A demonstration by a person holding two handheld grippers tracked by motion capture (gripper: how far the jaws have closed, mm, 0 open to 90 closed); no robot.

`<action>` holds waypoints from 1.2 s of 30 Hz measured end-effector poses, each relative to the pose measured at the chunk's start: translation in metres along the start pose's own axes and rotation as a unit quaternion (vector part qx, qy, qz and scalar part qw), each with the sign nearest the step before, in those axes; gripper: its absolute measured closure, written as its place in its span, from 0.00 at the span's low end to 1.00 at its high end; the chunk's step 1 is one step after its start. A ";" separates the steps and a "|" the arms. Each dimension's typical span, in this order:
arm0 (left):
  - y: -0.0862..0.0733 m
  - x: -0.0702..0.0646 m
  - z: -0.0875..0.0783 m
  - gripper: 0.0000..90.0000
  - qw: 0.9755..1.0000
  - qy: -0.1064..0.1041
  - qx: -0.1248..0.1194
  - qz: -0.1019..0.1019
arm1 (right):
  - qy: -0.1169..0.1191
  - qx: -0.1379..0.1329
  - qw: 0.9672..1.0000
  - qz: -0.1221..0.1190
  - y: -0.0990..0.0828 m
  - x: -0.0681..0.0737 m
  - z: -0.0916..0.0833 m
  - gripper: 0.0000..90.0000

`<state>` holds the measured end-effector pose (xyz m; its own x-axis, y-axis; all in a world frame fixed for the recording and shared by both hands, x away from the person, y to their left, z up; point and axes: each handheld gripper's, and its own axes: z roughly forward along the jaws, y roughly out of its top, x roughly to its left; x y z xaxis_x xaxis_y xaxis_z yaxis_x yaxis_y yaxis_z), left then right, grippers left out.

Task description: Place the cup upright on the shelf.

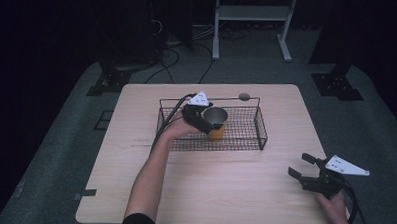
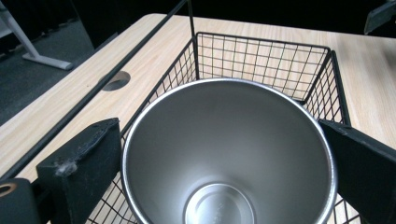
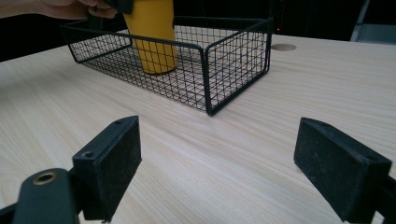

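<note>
My left tongs (image 1: pixel 212 117) clasped the yellow cup (image 1: pixel 217 123) by its steel rim, one jaw on each side, with the cup standing upright inside the black wire basket (image 1: pixel 245 139) at the table's (image 1: pixel 223 193) twelve o'clock. The basket's mesh walls hemmed the cup in all around. A round grommet hole (image 1: pixel 244 97) sat just behind the basket. At four o'clock my right tongs (image 1: pixel 303 166) hung spread and empty over bare wood near the table's edge.

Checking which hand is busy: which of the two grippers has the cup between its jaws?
The left gripper, at the yellow cup in the wire basket; the right gripper is open, empty.
</note>
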<state>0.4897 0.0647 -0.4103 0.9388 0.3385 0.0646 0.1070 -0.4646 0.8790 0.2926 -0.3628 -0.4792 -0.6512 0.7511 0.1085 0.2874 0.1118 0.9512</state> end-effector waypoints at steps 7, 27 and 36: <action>0.008 -0.001 -0.003 0.02 1.000 0.003 -0.009 0.006 | 0.000 -0.002 1.000 0.001 0.000 0.000 0.000 0.15; 0.021 -0.007 -0.022 0.02 0.999 0.003 -0.039 0.015 | -0.001 0.003 1.000 -0.004 0.000 0.001 0.000 0.15; 0.020 -0.014 -0.034 0.02 0.998 0.004 -0.055 0.014 | -0.004 0.003 1.000 -0.003 0.000 0.002 0.000 0.15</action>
<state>0.4675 0.0790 -0.3775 0.9380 0.3338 0.0930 0.0443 -0.3816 0.9233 0.2917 -0.3615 -0.4794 -0.6480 0.7550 0.1001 0.2876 0.1209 0.9501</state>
